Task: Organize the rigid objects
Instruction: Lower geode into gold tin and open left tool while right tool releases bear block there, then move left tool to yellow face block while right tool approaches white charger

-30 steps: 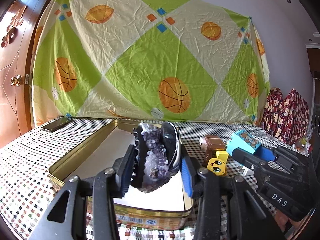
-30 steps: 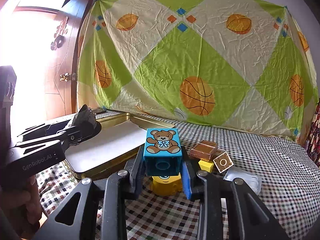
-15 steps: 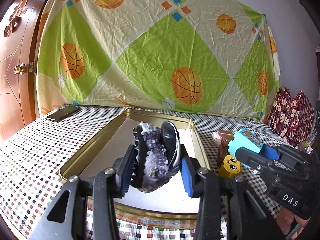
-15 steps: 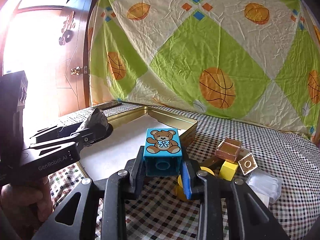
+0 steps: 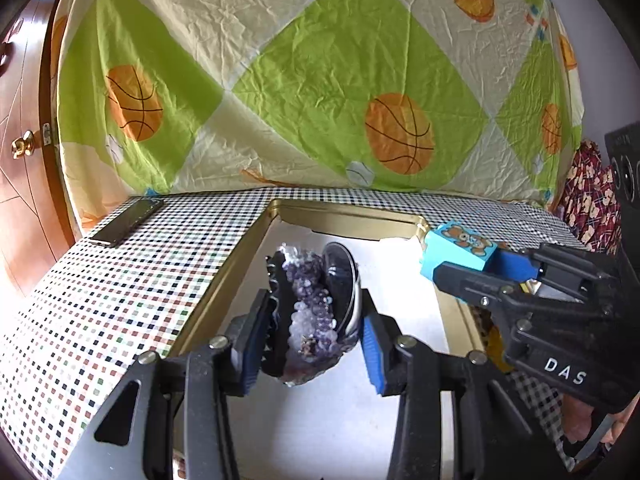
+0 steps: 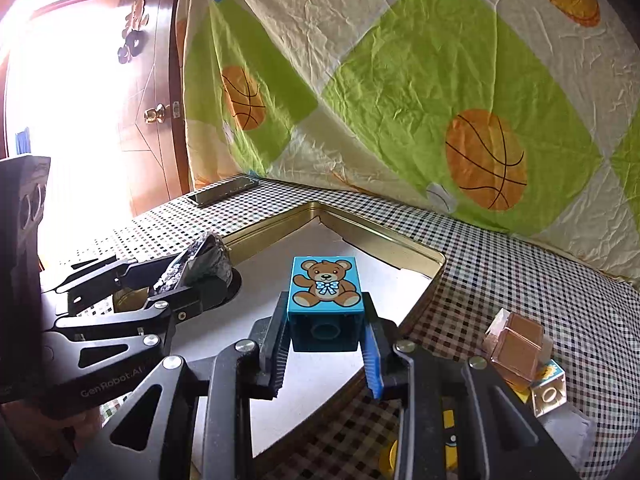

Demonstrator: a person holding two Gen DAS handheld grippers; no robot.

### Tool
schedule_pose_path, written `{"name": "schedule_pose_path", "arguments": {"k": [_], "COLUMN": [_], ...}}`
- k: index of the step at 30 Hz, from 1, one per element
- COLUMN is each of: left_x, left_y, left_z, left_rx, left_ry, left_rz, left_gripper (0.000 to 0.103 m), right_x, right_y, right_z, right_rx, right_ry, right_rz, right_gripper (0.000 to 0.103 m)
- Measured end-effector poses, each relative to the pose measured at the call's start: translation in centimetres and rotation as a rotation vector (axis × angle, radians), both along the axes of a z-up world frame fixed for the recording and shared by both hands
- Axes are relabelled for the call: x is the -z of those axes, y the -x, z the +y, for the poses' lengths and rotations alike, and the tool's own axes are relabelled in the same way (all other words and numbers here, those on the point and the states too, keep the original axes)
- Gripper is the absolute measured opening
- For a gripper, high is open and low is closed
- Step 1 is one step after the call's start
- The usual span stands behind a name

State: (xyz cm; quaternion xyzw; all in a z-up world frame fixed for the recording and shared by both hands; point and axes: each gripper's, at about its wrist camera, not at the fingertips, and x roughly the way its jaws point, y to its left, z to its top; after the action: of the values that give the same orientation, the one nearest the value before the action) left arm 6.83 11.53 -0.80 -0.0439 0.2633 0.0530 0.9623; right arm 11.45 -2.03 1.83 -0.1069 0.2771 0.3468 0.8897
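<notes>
Now my left gripper point(image 5: 312, 344) holds the purple crystal geode point(image 5: 310, 312), and my right gripper point(image 6: 326, 350) the blue bear-printed plastic block point(image 6: 325, 304), both above the gold metal tin point(image 6: 434, 264); the close grippers may collide, or the geode may slip.

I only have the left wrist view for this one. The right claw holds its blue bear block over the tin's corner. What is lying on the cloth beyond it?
Observer: A translucent brown cube touching a clear cube, on the checked cloth right of the tin.
Reviewer: Anything else loose there?
Observer: A yellow block, mostly hidden beneath the right claw.
Reviewer: How is the bear block gripped?
Observer: The bear block sits picture up, hollow underside towards the camera, with a pad on each side wall.
</notes>
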Motion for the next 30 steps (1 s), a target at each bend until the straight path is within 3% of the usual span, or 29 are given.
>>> {"name": "schedule_pose_path", "arguments": {"k": [4,9,16,17,19,28,30], "left_x": [0.3,0.3,-0.3,-0.4,-0.5,-1.7,-1.7], "left_y": [-1.9,-3.7,-5.0,-4.9,-4.5,-0.6,0.5], "left_z": [0.9,1.0,1.1,1.1,1.1,-0.6,-1.8], "left_rx": [-0.01,-0.008,-0.04,-0.042,-0.057,-0.096,-0.076], "left_ry": [-0.005,-0.071,-0.092,-0.087,-0.086,-0.074,-0.067], "left_rz": [0.061,0.125,0.15,0.146,0.129,-0.016,-0.048], "left_gripper": [0.041,0.041,0.045,0.046,0.057,0.094,0.097], "right_x": [1.1,2.0,2.6,2.7,2.7,0.5,-0.2], "right_y": [-1.9,-3.5,-4.3,-4.3,-4.3,-1.5,-0.4], "right_z": [1.4,2.4,3.4,3.5,3.2,-2.5,-4.8], "right_rx": [0.012,0.022,0.035,0.039,0.044,0.075,0.09], "right_ry": [0.051,0.072,0.092,0.093,0.08,-0.016,-0.041], "right_rz": [0.025,0.059,0.06,0.062,0.064,0.038,0.029], "right_gripper": [0.034,0.034,0.034,0.04,0.052,0.063,0.067]}}
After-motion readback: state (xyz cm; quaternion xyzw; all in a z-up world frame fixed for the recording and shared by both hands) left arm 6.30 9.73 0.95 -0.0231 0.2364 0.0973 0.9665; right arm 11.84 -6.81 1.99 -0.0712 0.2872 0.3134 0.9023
